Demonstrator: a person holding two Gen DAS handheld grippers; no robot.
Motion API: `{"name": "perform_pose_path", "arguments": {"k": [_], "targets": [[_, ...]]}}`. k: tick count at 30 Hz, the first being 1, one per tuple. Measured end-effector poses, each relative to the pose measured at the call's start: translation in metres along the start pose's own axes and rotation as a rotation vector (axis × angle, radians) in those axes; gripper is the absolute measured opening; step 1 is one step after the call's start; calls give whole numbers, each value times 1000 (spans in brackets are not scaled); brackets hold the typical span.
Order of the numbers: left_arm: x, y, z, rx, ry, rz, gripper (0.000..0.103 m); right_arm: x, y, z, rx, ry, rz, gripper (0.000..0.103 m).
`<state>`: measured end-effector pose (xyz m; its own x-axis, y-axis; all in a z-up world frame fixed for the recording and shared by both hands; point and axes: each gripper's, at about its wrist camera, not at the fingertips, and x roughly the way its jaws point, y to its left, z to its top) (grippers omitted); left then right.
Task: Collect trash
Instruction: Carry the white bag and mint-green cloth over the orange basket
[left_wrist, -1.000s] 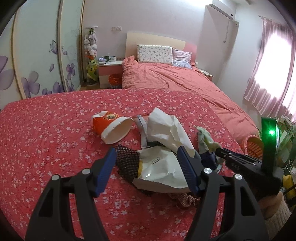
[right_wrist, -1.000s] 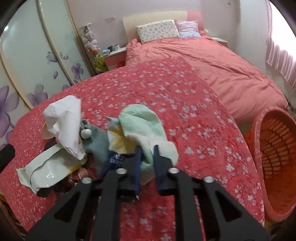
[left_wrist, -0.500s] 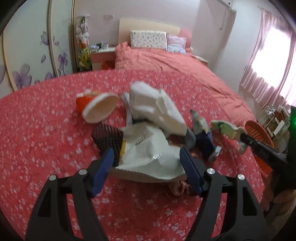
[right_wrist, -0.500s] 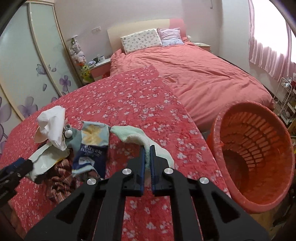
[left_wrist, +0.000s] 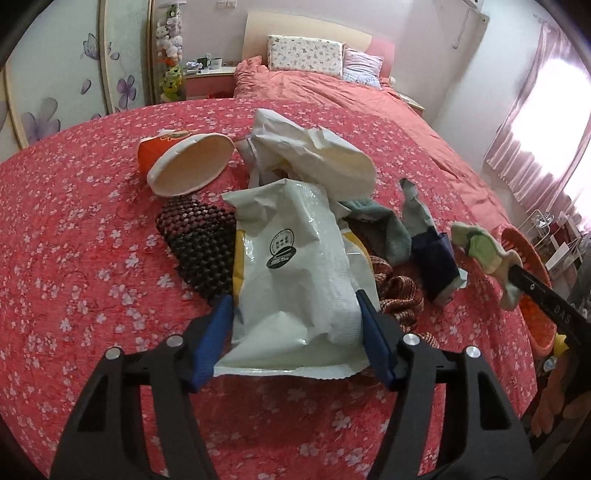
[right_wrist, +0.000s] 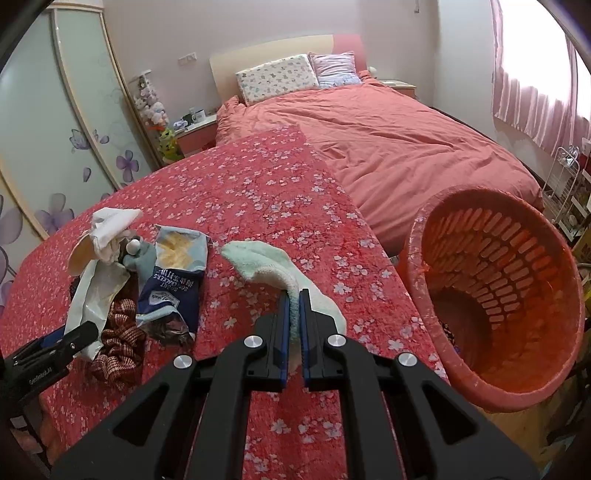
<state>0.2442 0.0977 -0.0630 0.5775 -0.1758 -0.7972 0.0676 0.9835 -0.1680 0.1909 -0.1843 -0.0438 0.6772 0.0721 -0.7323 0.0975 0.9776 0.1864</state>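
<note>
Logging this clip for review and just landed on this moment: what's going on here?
A person with a gripper in each hand is clearing litter off a red floral cloth. The right gripper is shut on a pale green sock, beside the orange basket. The left gripper straddles a white plastic bag, its jaws having just been closing, though a firm pinch isn't clear. A paper cup, a cracker packet and other scraps remain on the cloth.

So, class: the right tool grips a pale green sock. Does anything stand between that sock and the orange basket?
Nothing visible does. The right tool is shut on the pale green sock, and only bare floral cloth lies between it and the orange basket, whose mouth tilts open toward the sock.
</note>
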Motion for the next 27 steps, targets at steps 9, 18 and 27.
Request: {"name": "perform_pose_path", "arguments": {"k": [9, 18, 27], "targets": [[-17, 5, -6, 12, -54, -12, 63, -14, -7, -2, -4, -26, 6, 5], [-25, 12, -18, 16, -61, -22, 63, -10, -10, -11, -27, -15, -11, 5], [-14, 6, -16, 18, -36, 8, 65, 5, -2, -19, -75, 29, 5, 8]]}}
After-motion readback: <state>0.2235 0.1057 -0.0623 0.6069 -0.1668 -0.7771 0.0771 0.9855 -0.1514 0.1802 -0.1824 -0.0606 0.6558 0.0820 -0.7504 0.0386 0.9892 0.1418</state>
